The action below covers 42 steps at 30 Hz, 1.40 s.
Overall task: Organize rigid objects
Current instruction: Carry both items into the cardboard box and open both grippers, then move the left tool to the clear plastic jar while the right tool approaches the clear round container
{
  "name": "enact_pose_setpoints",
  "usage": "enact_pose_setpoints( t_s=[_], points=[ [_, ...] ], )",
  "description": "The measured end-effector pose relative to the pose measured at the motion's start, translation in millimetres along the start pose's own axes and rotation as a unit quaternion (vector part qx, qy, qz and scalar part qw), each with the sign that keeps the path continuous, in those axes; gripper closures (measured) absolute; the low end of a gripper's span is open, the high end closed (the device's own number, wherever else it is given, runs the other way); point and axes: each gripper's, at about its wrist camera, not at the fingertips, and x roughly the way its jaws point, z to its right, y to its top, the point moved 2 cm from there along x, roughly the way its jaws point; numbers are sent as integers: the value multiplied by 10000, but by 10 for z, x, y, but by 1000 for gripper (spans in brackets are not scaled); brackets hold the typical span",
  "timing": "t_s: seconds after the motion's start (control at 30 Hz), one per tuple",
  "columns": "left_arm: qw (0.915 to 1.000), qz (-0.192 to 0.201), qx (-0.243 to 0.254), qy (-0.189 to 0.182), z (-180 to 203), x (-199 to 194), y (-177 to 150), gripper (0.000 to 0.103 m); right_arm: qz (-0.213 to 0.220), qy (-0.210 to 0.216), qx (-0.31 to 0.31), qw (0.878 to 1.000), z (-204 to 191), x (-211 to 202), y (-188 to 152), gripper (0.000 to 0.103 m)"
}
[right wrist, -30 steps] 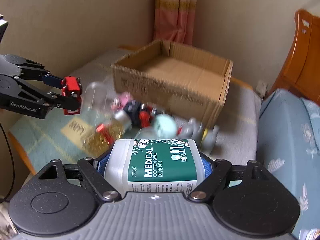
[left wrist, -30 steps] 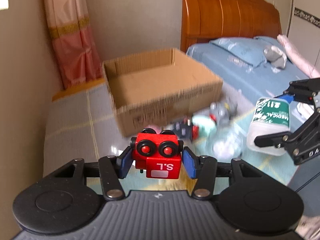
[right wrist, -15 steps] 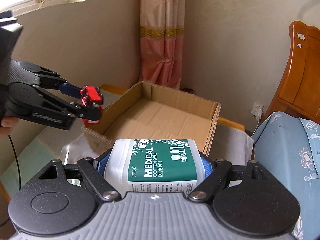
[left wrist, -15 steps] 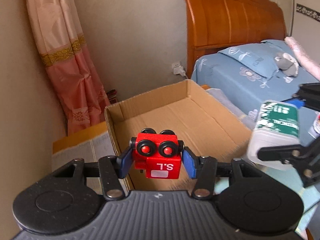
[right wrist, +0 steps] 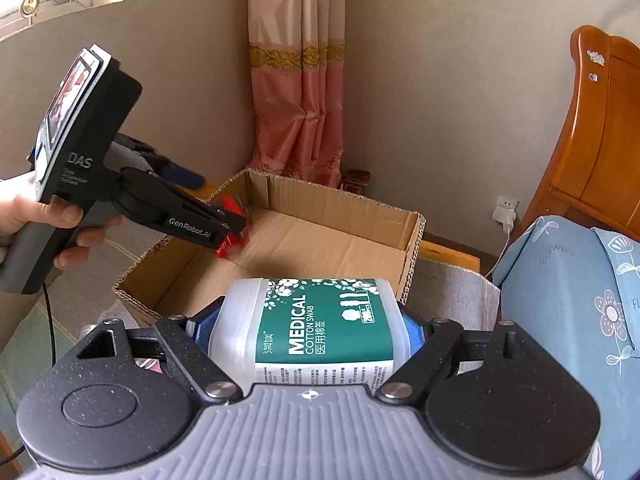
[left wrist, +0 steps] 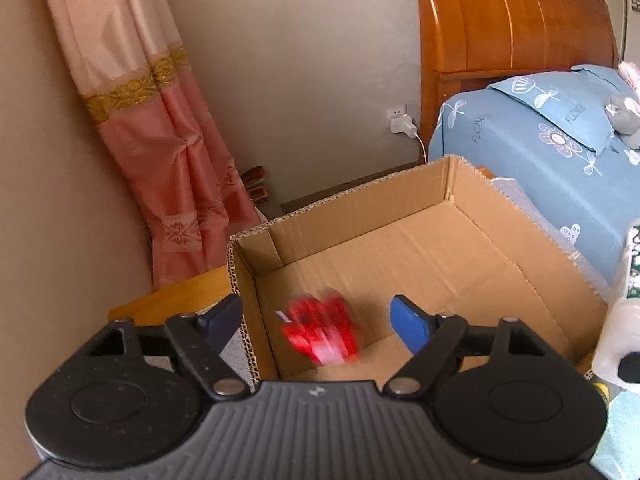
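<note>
My left gripper [left wrist: 318,314] is open above the near left corner of the cardboard box [left wrist: 448,184]. The red toy robot [left wrist: 320,330] is blurred between the jaws, free of both pads, falling into the box. In the right wrist view the left gripper [right wrist: 224,204] hangs over the box's left side [right wrist: 340,200] with the red toy [right wrist: 232,236] blurred just under its fingers. My right gripper [right wrist: 308,328] is shut on a white medical cotton swab container [right wrist: 312,328] with a green label, held above the box's near edge. The container shows at the left wrist view's right edge [left wrist: 620,320].
A pink curtain [left wrist: 160,140] hangs behind the box. A bed with blue flowered bedding [left wrist: 540,148] and a wooden headboard [left wrist: 512,20] stands to the right. A wall socket with a charger [left wrist: 400,124] is behind the box. A person's hand [right wrist: 36,216] holds the left gripper.
My left gripper has opened and let go of the red toy robot, which drops into the box. Both grippers moved further forward over the box. The right still holds the container.
</note>
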Motion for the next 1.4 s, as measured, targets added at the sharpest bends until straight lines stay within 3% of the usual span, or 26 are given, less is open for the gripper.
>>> enact_pose_setpoints(
  t_s=[0.1,0.43,0.57,0.83,0.97,1.03,1.07,1.4],
  points=[
    [9999,43,-60,-147,-42,-85,-35,19,-66,9,35,10000,-2,72,-6,17],
    [9997,174,-106,-128,-216,-577,-292,8,-119,110,42,9999,-38,274,79,17],
    [9989,249,-387,93,-309,-758,-409,8,-74,160,85,9998,-21,377,162,17],
    [9977,233,-621,99,-368,-977,-636,8,-156,11,196,9997,69,677,348,17],
    [9975,244,-654,72,-388,-1017,-720,8,-2,-146,393,9991,136,778,469,16],
    [9974,253,-666,67,-397,-1034,-754,8,-17,-249,504,9984,171,809,494,1],
    [9973,251,-682,57,-405,-1043,-770,8,-108,-308,553,9979,186,822,493,0],
    [9967,338,-733,-38,-378,-1208,-953,8,-120,-370,351,9986,0,420,228,0]
  ],
)
